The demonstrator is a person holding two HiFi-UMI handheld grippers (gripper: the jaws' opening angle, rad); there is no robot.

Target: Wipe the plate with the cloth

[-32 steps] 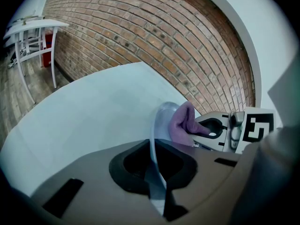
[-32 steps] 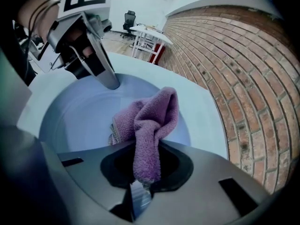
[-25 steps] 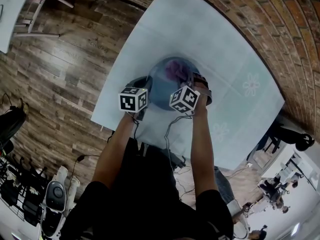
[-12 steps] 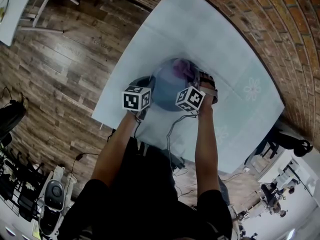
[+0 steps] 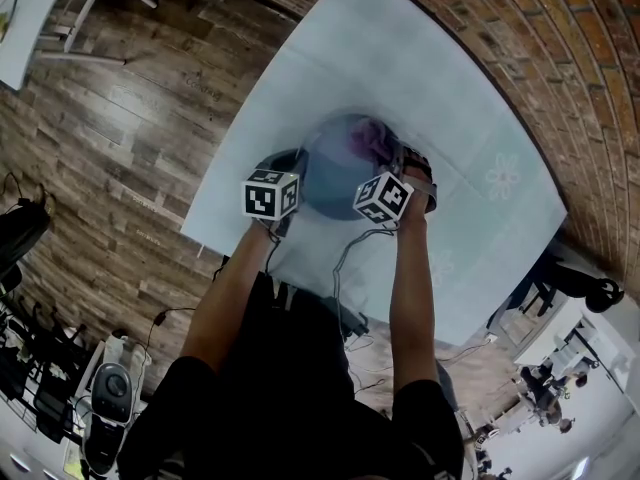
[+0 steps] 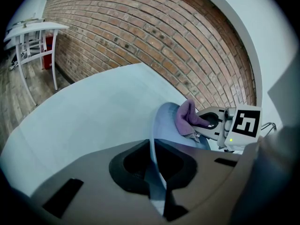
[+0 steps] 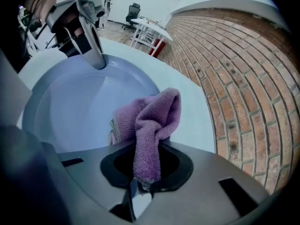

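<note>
Setup: blue plate (image 5: 325, 173) lies about mid-desk (image 5: 400, 48), nearer the person's edge than the edge by the brick wall (image 5: 560, 58).
Left gripper (image 6: 155, 172): jaws pressed together on the plate's rim; the thin rim runs straight through the gap. It grips the plate's left side, as the head view shows.
Right gripper (image 7: 145, 172): jaws pinching a fold of the purple cloth (image 7: 150, 121); the free bulk bunches up ahead of the jaws.
Cloth position: over the plate's right part, toward the wall-side rim. The lower folds look to be resting on the plate's surface, but contact can't be confirmed.
Plate attitude: flat or slightly tipped, cannot tell.
Key relation: most of the bare plate surface spreads from the right jaws toward the left gripper, which shows at the opposite rim in the right gripper view. The two grippers face each other across the plate.
Nearer hand for the wipe: the right; the left serves only as a clamp.
Step, judged: wiping under way or about to begin.
Next move, judged: drag the cloth across the basin toward the clamped rim, pressing down.
Risk: the bunched cloth may roll instead of rubbing flat.
</note>
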